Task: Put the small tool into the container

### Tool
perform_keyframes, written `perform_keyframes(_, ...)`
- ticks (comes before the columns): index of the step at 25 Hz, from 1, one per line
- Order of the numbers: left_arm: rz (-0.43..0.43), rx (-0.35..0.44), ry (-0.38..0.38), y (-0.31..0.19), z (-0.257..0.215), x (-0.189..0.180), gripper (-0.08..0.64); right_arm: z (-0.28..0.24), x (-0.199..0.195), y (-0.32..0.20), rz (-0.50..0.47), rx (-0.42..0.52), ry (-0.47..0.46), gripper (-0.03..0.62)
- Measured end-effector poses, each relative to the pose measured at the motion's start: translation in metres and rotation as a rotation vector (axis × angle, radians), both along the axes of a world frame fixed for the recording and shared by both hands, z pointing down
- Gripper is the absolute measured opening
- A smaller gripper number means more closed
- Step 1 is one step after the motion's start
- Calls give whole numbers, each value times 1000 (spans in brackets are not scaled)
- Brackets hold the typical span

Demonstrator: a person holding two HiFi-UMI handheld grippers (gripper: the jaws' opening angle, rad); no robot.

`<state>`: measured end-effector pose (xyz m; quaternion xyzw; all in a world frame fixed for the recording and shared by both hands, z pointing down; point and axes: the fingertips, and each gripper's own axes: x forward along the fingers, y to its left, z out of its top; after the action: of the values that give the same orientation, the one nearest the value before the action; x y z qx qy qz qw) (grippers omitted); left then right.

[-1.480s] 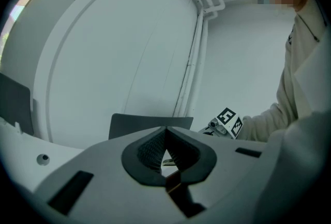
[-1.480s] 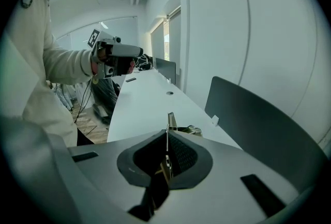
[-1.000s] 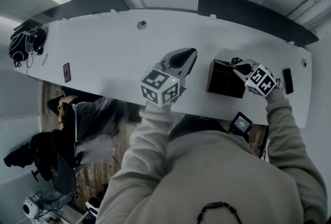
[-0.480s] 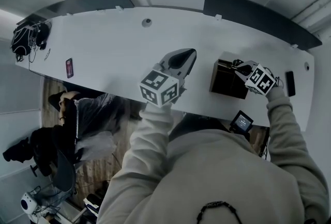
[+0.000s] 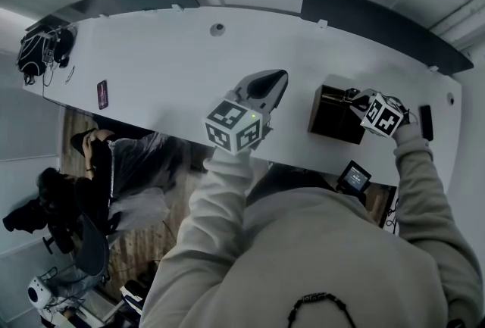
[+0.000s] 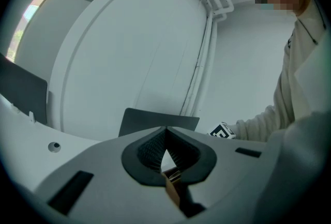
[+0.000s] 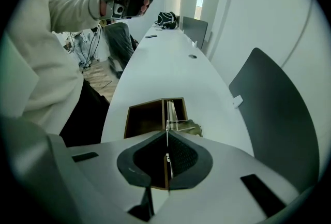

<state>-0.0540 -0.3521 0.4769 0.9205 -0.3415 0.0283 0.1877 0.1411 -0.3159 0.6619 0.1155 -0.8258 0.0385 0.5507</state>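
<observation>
1. Risk of a miss. The small metal tool (image 7: 182,125) hangs over the divider and the narrow right compartment of the wooden container (image 7: 153,102), close to its right wall. Let go slightly off line, likely to strike the rim and fall out onto the desk (image 5: 167,69).
2. Risk of a half-finished drop. Thin and long as it looks, the tool may bridge the divider or lean on a wall instead of settling inside. Cannot tell whether it already touches the wood.
3. Risk of shifting the box. Placed right at the desk's near edge, toward the right end, so a nudge toward the person while lowering could push it over that edge.
4. Right gripper (image 7: 167,132): clenched almost fully, pads pinching the tool's thin blade. The rest of the tool sticks out ahead of the tips, above the container's far right corner.
5. Left gripper (image 6: 166,129): tips pressed together with nothing between them. Raised above the middle of the desk's near edge, well apart from the container, touching nothing.
</observation>
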Motion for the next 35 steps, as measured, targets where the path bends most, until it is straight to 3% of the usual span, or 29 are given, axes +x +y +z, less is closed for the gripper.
perform_keyframes(8, 2, -2, -8, 6, 1, 0, -5, 40, -4, 1, 40, -6, 65, 25)
perform_keyframes(17, 5, -7, 4, 8, 4, 1, -5, 42, -4, 0, 73, -22, 39, 26)
perform_keyframes(22, 6, -14, 16, 8, 6, 2, -5, 41, -2, -2, 97, 26, 14, 27)
perform_keyframes(27, 11, -17, 20, 8, 6, 5, -5, 32, 3, -12, 167, 85, -38, 161)
perform_keyframes(35, 39, 1, 19, 11, -1, 14, -5, 15, 12, -18, 240, 161, -83, 163)
